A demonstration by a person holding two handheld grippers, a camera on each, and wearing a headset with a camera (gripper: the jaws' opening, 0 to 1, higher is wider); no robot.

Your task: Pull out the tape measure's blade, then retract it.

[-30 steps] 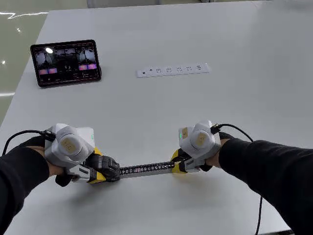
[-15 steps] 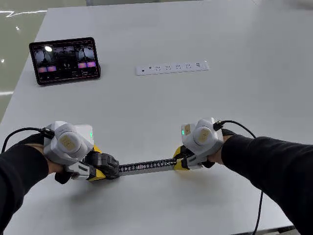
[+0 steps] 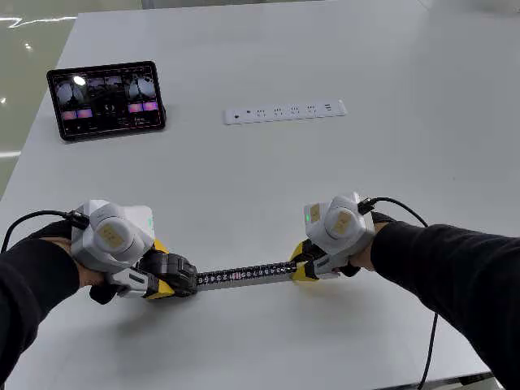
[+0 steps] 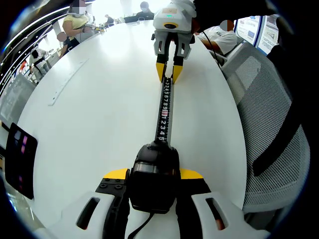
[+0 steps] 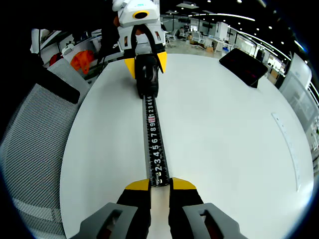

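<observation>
A black tape measure case (image 3: 172, 274) rests low over the white table, and my left gripper (image 3: 162, 280) is shut on it; the left gripper view shows the case (image 4: 153, 174) between my yellow-tipped fingers. The dark numbered blade (image 3: 244, 275) runs level from the case to my right gripper (image 3: 301, 270), which is shut on the blade's end. Through the right gripper view the blade (image 5: 154, 149) stretches away from my right gripper (image 5: 159, 186) to the case (image 5: 147, 74). My right gripper (image 4: 168, 71) also appears far off in the left gripper view.
A black tablet (image 3: 106, 99) with a lit screen stands at the far left of the table (image 3: 366, 65). A white power strip (image 3: 284, 110) lies beyond the grippers near the middle. A grey mesh chair (image 4: 271, 124) sits beside the table's near edge.
My right gripper has moved a little to the right with the blade's end, so slightly more blade shows. The left gripper and the case have stayed put.
</observation>
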